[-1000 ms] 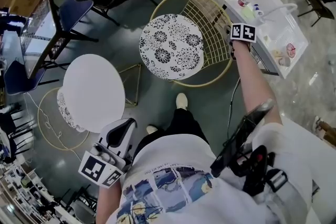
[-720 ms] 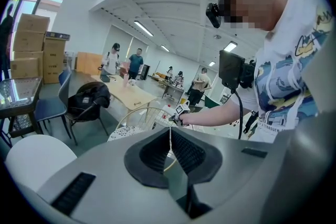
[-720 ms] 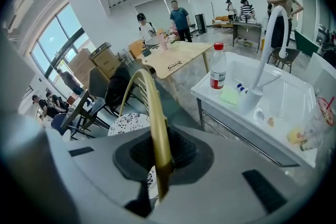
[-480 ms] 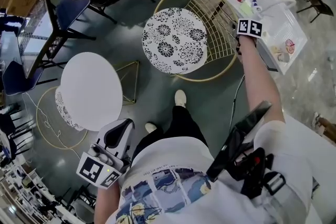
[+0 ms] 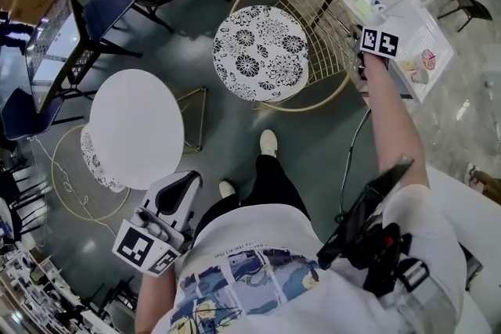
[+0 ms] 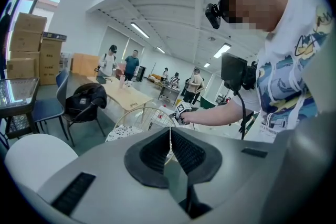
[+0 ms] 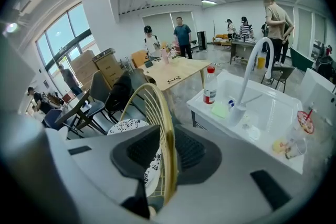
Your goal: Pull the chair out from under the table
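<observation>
The chair [image 5: 262,51] stands well clear of the white round table [image 5: 133,129], so the right gripper [image 7: 167,160], jaws opening around its gold backrest rim [image 7: 164,109], should part fully before lifting off without snagging, while the left gripper [image 6: 170,149] hangs closed, empty, beside the table.

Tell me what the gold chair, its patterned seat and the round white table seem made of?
Chair frame: likely thin metal wire, gold finish; its back is an open grid of slim rods.
Seat pad: probably fabric cushion, matte white with black flower print.
Round table top: smooth plain white, perhaps painted metal or laminate; I cannot tell which.
</observation>
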A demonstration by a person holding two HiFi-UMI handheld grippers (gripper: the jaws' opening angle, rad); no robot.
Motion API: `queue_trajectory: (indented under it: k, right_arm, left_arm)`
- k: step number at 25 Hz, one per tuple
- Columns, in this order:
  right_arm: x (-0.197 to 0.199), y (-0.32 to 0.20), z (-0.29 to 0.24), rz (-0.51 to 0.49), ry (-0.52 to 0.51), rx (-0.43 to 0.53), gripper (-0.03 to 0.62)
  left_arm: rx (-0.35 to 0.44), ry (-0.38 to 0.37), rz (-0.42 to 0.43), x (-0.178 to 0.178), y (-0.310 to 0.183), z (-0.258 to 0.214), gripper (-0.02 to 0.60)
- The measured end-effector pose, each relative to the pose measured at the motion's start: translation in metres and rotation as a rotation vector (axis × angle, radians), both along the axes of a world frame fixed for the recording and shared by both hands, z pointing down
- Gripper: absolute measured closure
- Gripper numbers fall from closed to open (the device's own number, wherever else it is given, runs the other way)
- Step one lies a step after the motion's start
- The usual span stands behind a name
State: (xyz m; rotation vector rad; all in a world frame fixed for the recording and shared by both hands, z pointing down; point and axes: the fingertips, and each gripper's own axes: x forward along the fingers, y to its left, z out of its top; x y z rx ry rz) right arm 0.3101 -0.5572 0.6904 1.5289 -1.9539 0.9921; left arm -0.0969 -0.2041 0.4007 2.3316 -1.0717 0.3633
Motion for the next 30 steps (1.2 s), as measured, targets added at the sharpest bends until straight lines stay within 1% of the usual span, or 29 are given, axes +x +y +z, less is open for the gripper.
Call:
queue_trajectory:
  k: [3, 7, 14, 19, 23, 27, 30]
  right_arm:
    - [-0.005, 0.026, -0.026, 0.005, 0.019, 0.028, 0.52]
    - [-0.028, 0.074, -0.059, -0.007, 0.037, 0.053, 0.52]
    - [-0.082, 0.181, -0.106, -0.036, 0.054, 0.098, 0.522]
    - [-0.143, 0.261, -0.135, -0.072, 0.055, 0.131, 0.522]
    - [-0.201, 0.328, -0.151, -0.105, 0.027, 0.15, 0.522]
    - [-0.256, 0.393, -0.168, -0.166, -0.008, 0.155, 0.523]
    - [-0.297, 0.435, -0.179, -0.222, -0.038, 0.157, 0.542]
  left_arm:
    - [0.027, 0.018, 0.025, -0.012, 0.016, -0.01, 0.571]
    - [0.063, 0.049, 0.062, -0.033, 0.045, -0.021, 0.571]
    - [0.135, 0.088, 0.141, -0.072, 0.106, -0.031, 0.571]
    - [0.181, 0.12, 0.166, -0.115, 0.15, -0.041, 0.571]
    - [0.213, 0.139, 0.183, -0.147, 0.186, -0.045, 0.571]
    - [0.23, 0.143, 0.182, -0.17, 0.22, -0.051, 0.571]
    - [0.24, 0.144, 0.18, -0.183, 0.239, -0.054, 0.571]
